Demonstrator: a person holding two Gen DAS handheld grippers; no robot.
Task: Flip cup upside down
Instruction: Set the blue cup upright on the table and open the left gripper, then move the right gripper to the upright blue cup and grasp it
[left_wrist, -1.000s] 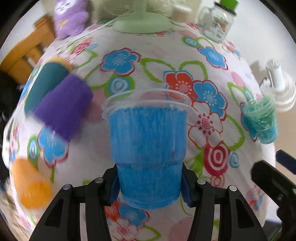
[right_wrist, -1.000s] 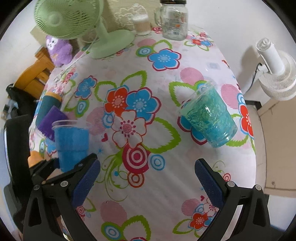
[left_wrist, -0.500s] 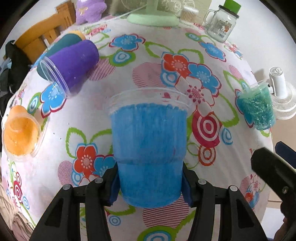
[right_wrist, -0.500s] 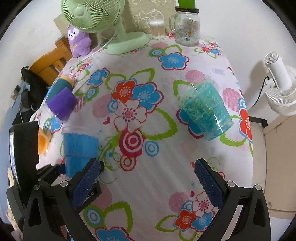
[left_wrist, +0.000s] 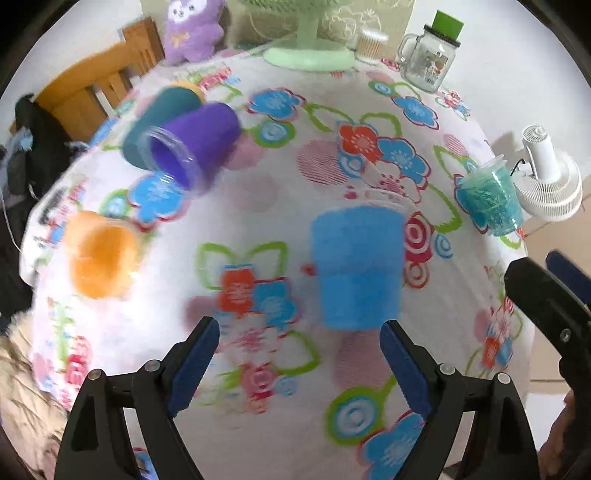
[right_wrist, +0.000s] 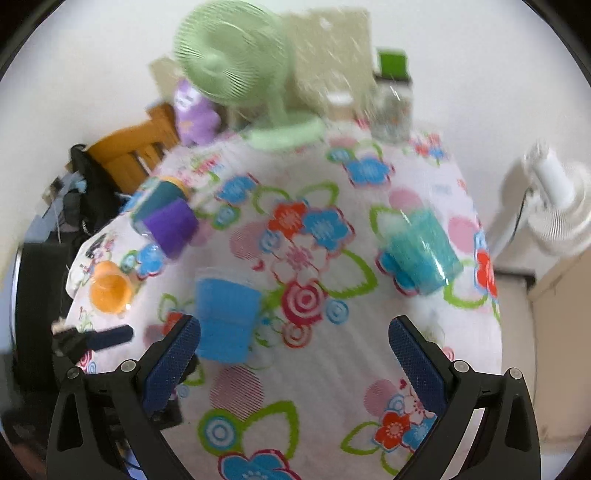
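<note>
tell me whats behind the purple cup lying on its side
A dark teal cup lies right behind the purple cup, with an orange-yellow end showing past it. The purple cup covers much of the teal one, so where they touch is hidden.

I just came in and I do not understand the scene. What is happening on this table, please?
A person holds a gripper in each hand and works with plastic cups on a flowered table. The left gripper is open, and the blue cup stands free on the table beyond its fingers, mouth up. The right gripper is open too and holds nothing. A teal cup stands to the right. A purple cup and an orange cup lie on their sides to the left.
</note>
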